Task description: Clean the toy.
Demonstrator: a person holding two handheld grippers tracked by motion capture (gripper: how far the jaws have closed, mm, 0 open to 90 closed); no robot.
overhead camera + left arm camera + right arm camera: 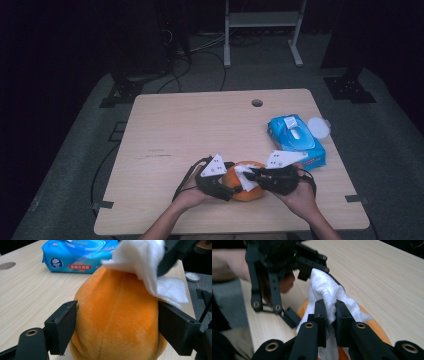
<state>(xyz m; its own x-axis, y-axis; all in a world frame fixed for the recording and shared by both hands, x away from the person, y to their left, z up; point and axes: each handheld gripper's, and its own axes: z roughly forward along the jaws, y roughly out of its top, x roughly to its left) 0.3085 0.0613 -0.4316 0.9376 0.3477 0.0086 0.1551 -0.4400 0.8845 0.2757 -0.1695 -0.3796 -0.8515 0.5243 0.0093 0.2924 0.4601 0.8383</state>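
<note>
High view overhead; gripper views close, sharing orange plush (117, 315).

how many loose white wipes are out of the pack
1: the white wipe is pinched in the right gripper, lying on top of the orange plush toy. More may sit hidden inside the blue pack.

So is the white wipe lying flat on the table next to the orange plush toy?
No, the white wipe is pinched in the right gripper and pressed on top of the orange plush toy.
</note>
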